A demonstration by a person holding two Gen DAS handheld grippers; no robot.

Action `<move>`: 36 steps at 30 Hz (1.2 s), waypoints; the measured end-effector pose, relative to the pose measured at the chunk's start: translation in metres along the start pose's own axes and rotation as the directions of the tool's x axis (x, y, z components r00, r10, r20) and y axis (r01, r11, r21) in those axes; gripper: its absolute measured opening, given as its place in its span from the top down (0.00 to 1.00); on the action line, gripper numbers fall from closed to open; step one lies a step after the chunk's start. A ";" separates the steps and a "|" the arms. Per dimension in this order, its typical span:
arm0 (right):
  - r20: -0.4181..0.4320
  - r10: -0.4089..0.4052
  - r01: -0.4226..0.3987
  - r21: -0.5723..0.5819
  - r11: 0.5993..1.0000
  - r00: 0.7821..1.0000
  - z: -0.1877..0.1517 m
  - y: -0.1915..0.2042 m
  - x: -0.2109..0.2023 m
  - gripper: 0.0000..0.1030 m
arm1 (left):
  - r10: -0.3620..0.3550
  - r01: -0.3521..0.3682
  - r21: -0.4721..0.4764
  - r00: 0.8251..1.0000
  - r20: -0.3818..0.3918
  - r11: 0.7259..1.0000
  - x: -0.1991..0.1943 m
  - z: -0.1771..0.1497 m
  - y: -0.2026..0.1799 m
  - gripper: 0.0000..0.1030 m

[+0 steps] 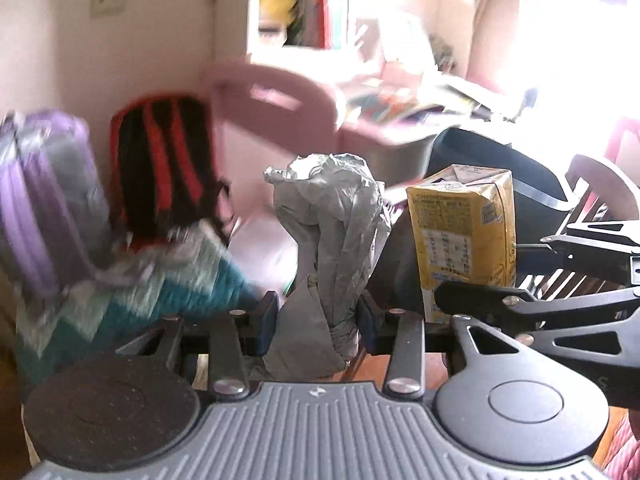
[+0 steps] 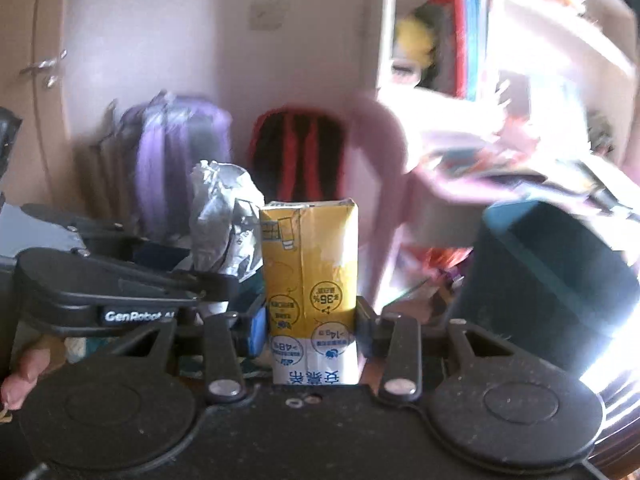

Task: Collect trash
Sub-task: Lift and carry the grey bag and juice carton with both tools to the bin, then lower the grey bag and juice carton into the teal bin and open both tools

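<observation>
left wrist view: the left gripper (image 1: pixel 318 316) is clenched on a crumpled silver foil wrapper (image 1: pixel 332 216), which stands up between its pads. just beside it, the right gripper (image 2: pixel 308 328) grasps a yellow drink carton (image 2: pixel 310 276) upright, low on its body. both pieces of trash are carried in the air, with a dark bin (image 2: pixel 556 268) close on the right. to do this well, keep both grips firm, bring each piece squarely over the bin's mouth, and release only once it is above the opening.
</observation>
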State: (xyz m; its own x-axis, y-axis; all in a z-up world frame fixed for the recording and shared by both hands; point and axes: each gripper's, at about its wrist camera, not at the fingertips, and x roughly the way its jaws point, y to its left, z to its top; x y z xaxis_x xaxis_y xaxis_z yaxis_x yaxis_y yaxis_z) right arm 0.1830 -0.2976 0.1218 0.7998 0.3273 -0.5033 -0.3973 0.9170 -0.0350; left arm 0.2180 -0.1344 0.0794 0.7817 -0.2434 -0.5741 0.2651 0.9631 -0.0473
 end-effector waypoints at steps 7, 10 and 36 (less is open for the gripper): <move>0.113 -0.094 0.088 0.058 0.994 0.989 0.036 -0.061 -0.032 0.60 | -0.049 0.050 -0.016 0.996 0.073 0.999 0.000 0.068 -0.043 0.61; 0.143 -0.127 0.116 0.079 0.990 0.982 0.047 -0.083 -0.039 0.60 | -0.070 0.072 -0.020 0.993 0.092 0.997 0.006 0.095 -0.062 0.61; -0.066 -0.284 0.291 0.254 0.922 0.957 0.006 -0.246 0.035 0.60 | -0.139 0.154 0.118 0.982 -0.125 0.981 0.192 0.167 -0.208 0.61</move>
State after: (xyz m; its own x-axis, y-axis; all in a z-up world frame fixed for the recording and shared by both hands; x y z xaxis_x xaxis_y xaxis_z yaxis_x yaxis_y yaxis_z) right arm 0.3113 -0.5105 0.1183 0.8481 0.0377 -0.5284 -0.0189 0.9990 0.0409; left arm 0.4068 -0.4003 0.1154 0.6607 -0.3587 -0.6594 0.4468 0.8938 -0.0385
